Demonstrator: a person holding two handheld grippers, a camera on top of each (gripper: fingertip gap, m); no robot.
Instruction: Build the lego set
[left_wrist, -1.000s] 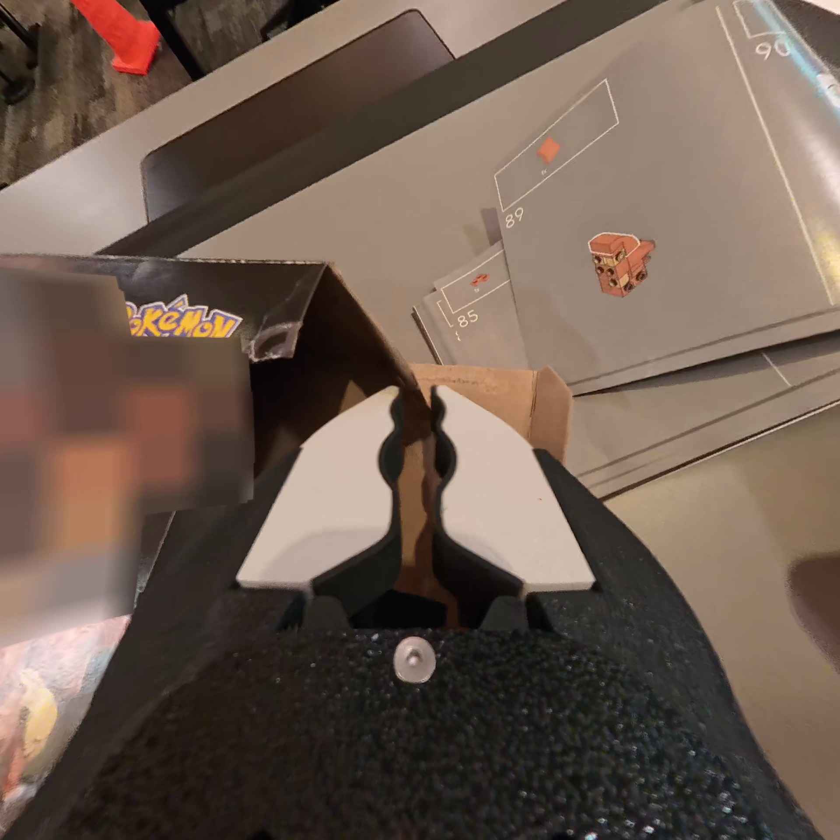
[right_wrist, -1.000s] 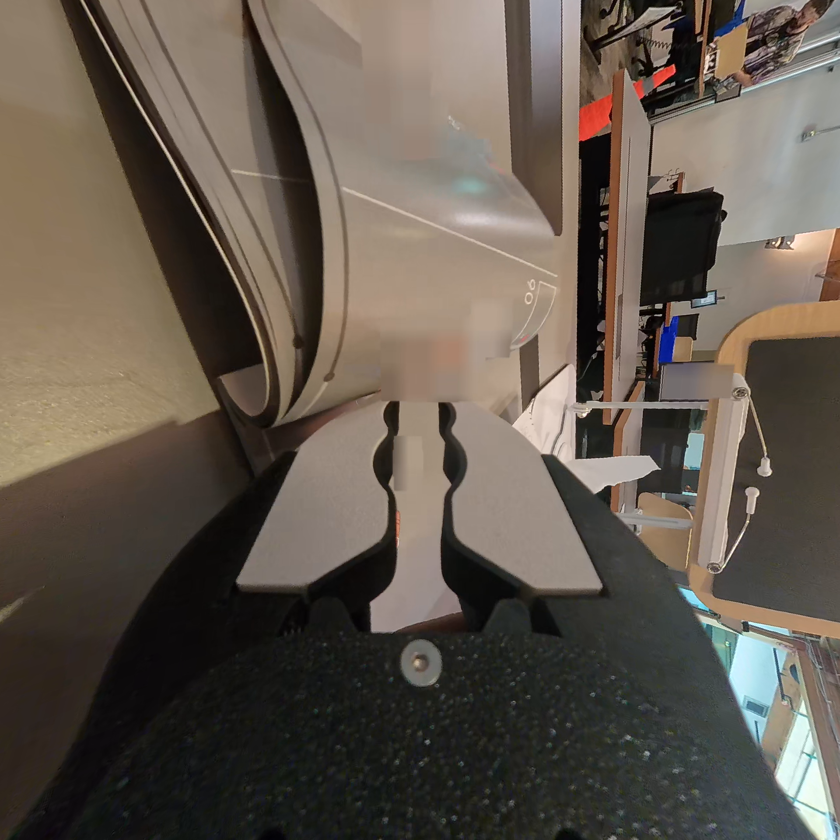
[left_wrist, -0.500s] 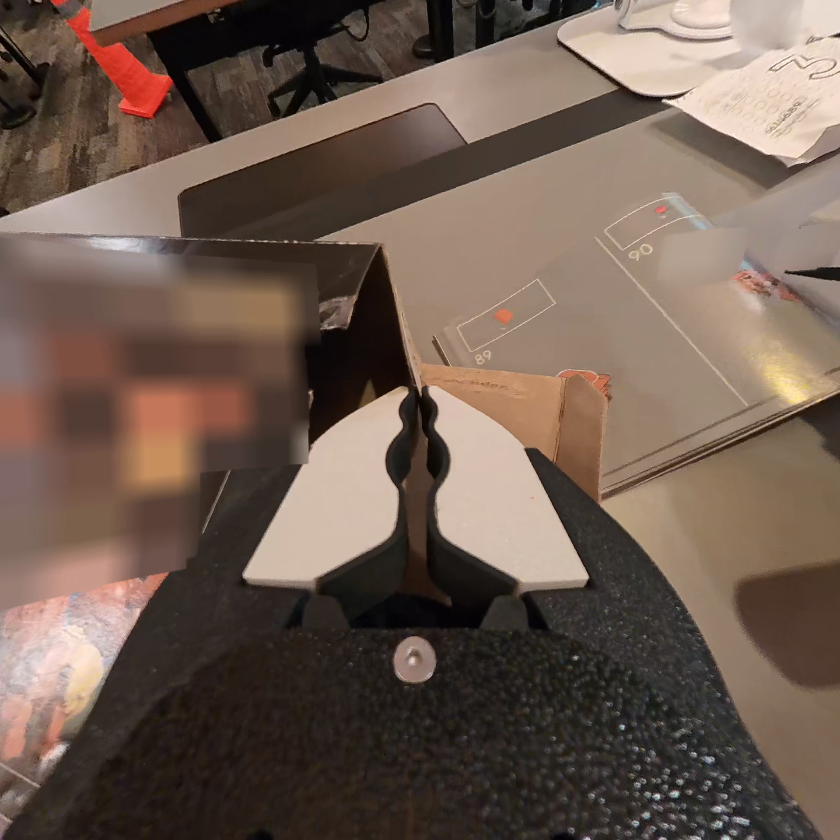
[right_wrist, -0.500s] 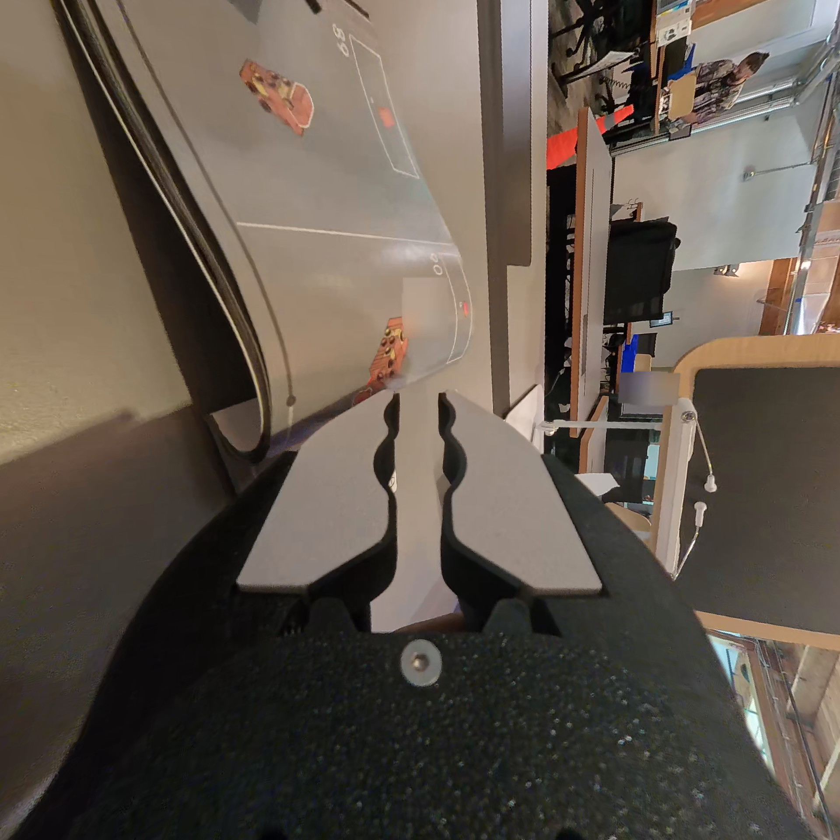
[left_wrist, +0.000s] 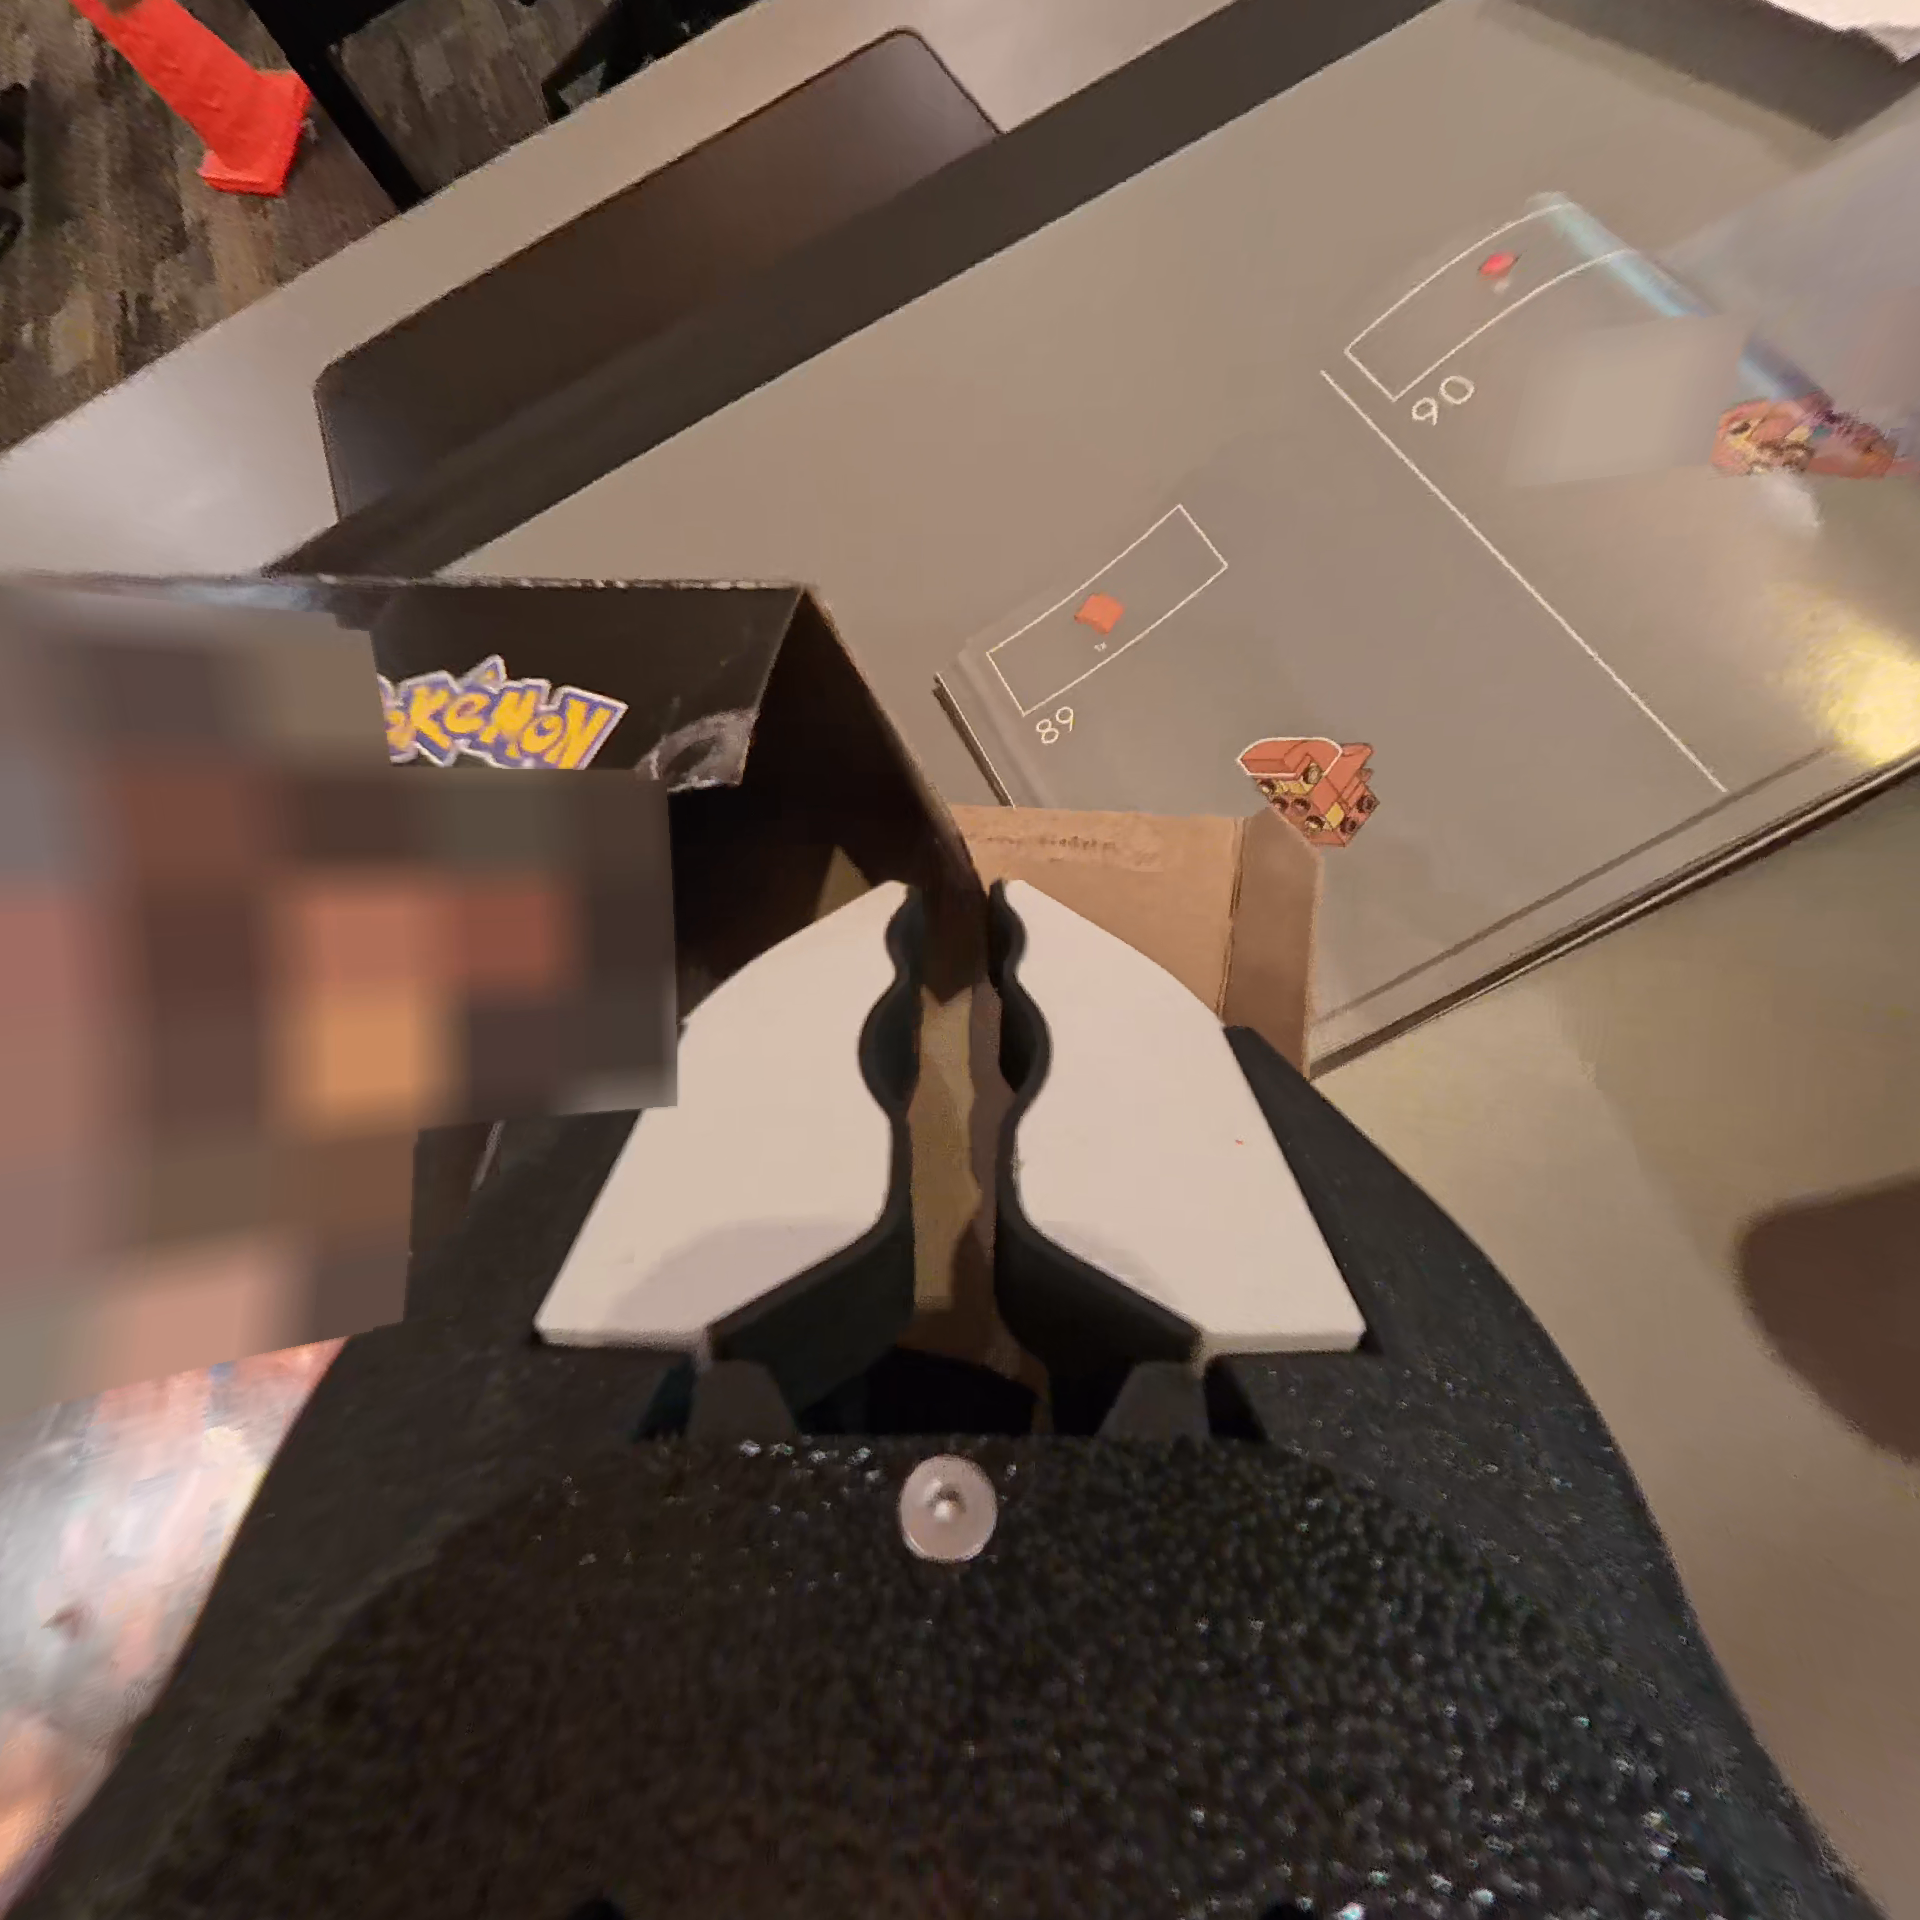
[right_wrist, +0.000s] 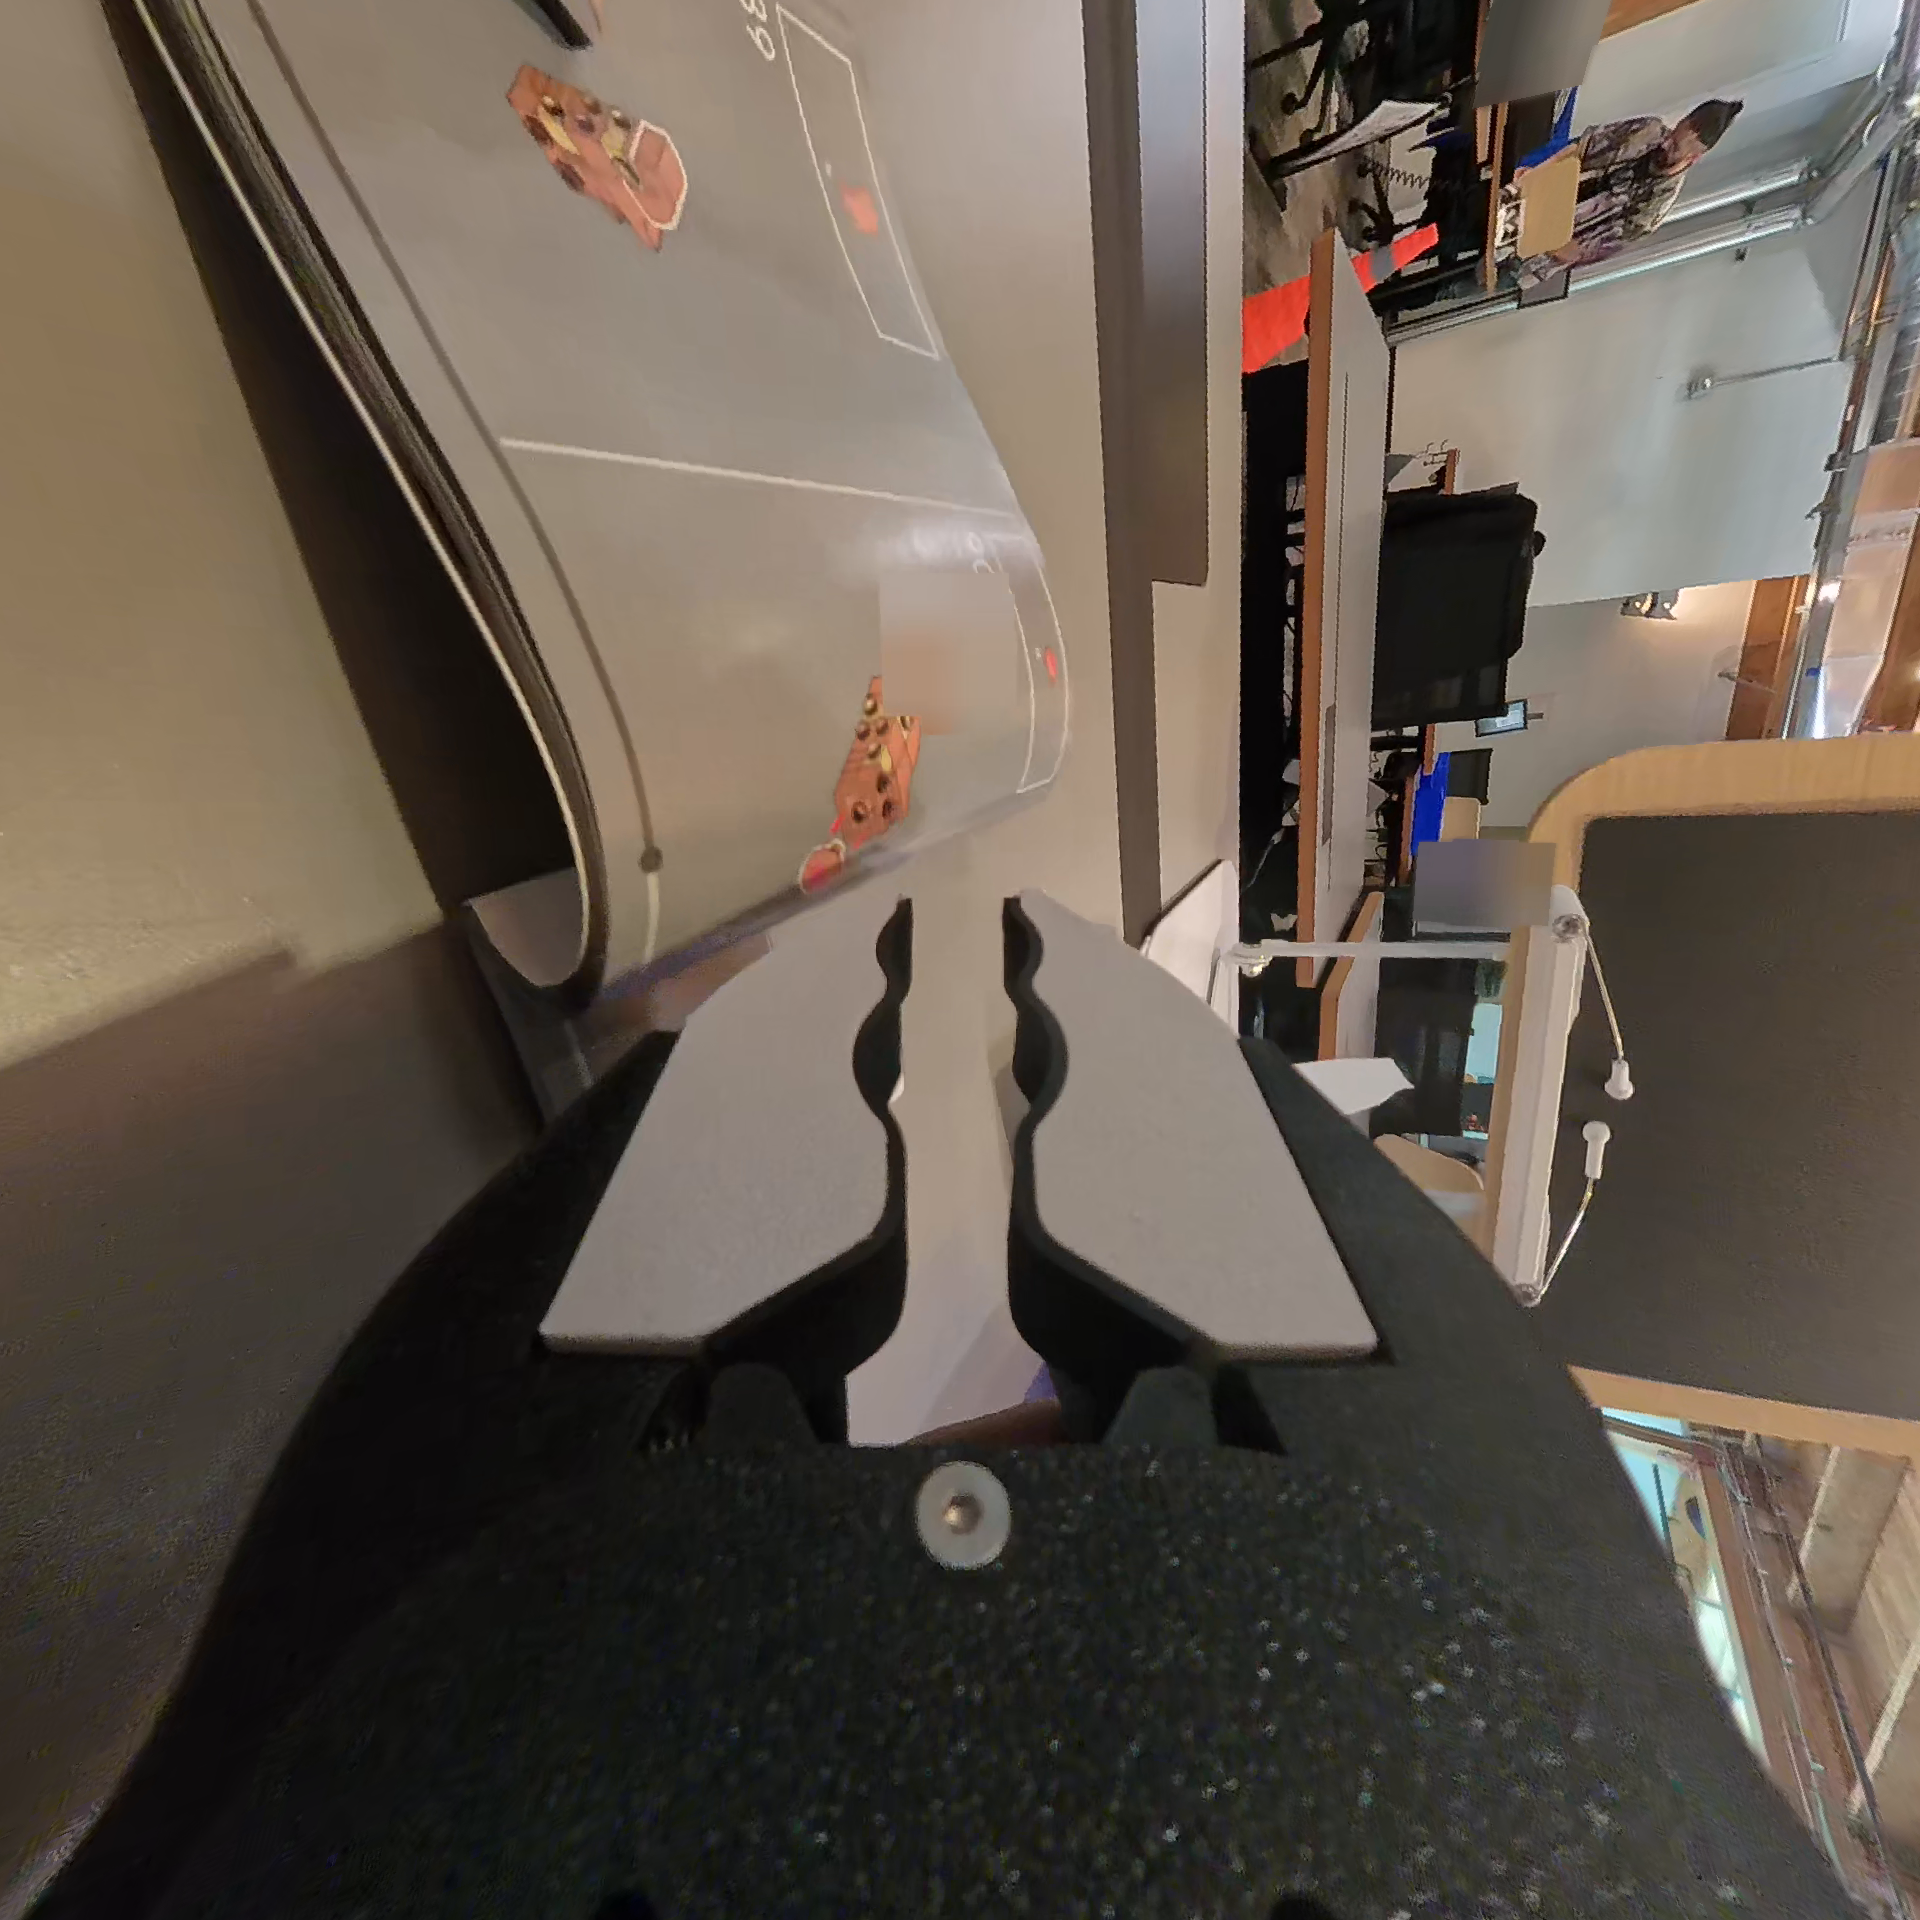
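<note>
Two tongs show, one per view, each with pale grey flat fingers, wavy black inner edges and a grainy black body. The left tongs (left_wrist: 951, 914) stand narrowly parted astride the edge of a glossy black cardboard box flap (left_wrist: 831, 748); whether the pads press on it I cannot tell. Beside it stands one plain brown cardboard flap (left_wrist: 1122, 894), in front of one grey instruction booklet (left_wrist: 1403, 623) lying open on the smooth grey desk (left_wrist: 1558, 1143). The right tongs (right_wrist: 956, 914) stand slightly apart around bare air, just beside the booklet's one curled, shiny page (right_wrist: 727, 520).
</note>
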